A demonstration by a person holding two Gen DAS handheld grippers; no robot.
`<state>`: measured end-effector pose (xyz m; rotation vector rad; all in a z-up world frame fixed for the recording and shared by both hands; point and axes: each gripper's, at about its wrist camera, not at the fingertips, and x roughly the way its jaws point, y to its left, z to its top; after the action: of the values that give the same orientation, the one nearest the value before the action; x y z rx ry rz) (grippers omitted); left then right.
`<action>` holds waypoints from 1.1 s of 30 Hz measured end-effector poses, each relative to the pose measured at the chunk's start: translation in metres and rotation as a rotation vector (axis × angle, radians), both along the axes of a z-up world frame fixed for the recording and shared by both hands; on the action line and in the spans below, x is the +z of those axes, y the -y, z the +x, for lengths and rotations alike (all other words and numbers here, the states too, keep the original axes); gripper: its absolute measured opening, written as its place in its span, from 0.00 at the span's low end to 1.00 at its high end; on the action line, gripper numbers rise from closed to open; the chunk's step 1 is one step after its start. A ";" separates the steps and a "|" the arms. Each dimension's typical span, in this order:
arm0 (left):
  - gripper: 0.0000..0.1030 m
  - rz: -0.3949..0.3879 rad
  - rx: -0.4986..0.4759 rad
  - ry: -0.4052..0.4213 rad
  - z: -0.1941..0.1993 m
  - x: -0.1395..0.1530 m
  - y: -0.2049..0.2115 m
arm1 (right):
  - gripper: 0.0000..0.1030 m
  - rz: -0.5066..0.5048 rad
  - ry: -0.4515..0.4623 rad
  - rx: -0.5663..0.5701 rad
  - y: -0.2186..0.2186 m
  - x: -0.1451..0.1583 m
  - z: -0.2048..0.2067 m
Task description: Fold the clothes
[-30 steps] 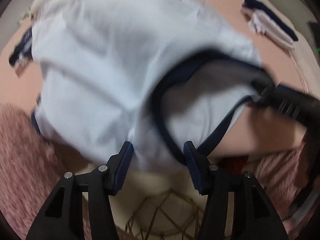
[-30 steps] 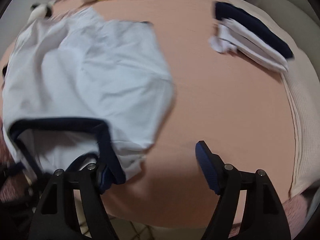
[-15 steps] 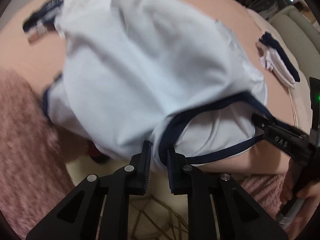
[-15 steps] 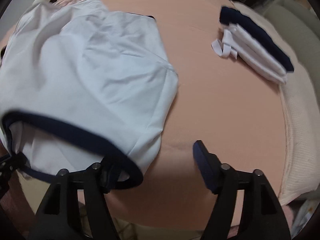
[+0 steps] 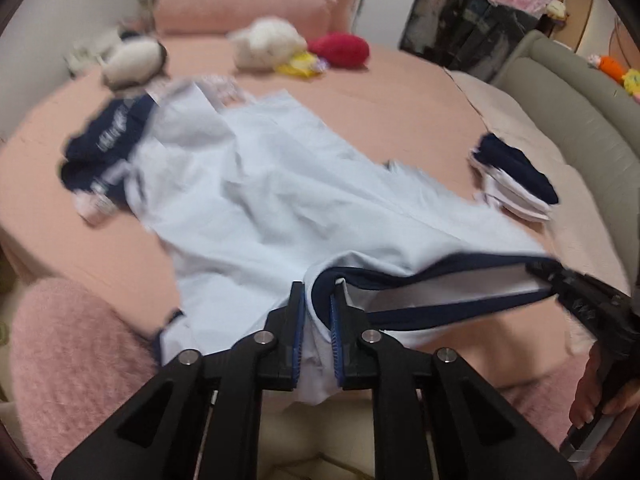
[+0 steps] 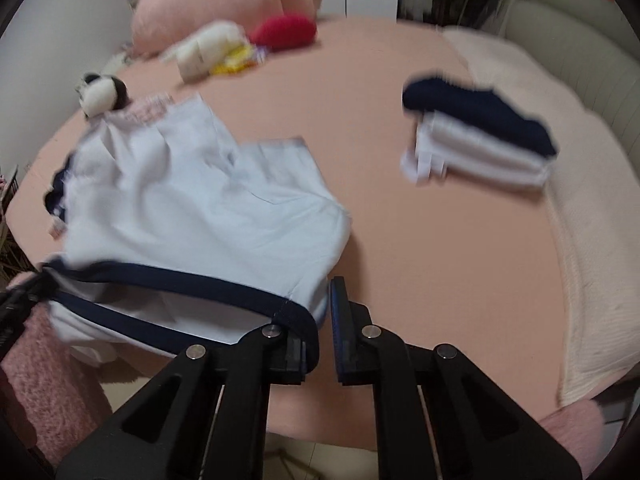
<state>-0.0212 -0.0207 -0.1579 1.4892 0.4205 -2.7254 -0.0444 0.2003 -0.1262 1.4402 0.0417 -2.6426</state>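
While the pale blue shorts [image 5: 280, 200] are lying spread across the pink bed [image 5: 400, 92], their navy waistband [image 5: 420, 276] is being pinched at one end by the left gripper [image 5: 317, 320] and at the other by the right gripper [image 6: 322, 320], both narrowed onto the fabric. Folded clothes [image 6: 484, 140] are being kept well apart, near plush toys [image 6: 208, 48].

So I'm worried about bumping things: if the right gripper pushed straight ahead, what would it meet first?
Probably only the bare pink bed surface; the right gripper points between the white garment and the folded stack.
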 end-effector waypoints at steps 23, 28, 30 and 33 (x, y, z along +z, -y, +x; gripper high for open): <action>0.02 -0.010 -0.027 -0.014 -0.008 0.001 0.026 | 0.28 -0.018 0.122 0.066 0.007 -0.015 0.020; 0.02 0.021 -0.065 0.029 -0.011 -0.012 0.024 | 0.49 -0.032 0.162 0.048 0.012 -0.030 0.019; 0.02 0.025 -0.074 0.046 -0.011 -0.019 0.021 | 0.50 -0.042 0.184 0.037 0.010 -0.035 0.020; 0.02 0.032 -0.073 0.070 -0.010 -0.028 0.018 | 0.51 -0.020 0.208 0.024 0.007 -0.043 0.020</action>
<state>-0.0309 -0.0387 -0.1856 1.6333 0.4179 -2.7236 -0.0243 0.1931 -0.1692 1.6876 0.0111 -2.4528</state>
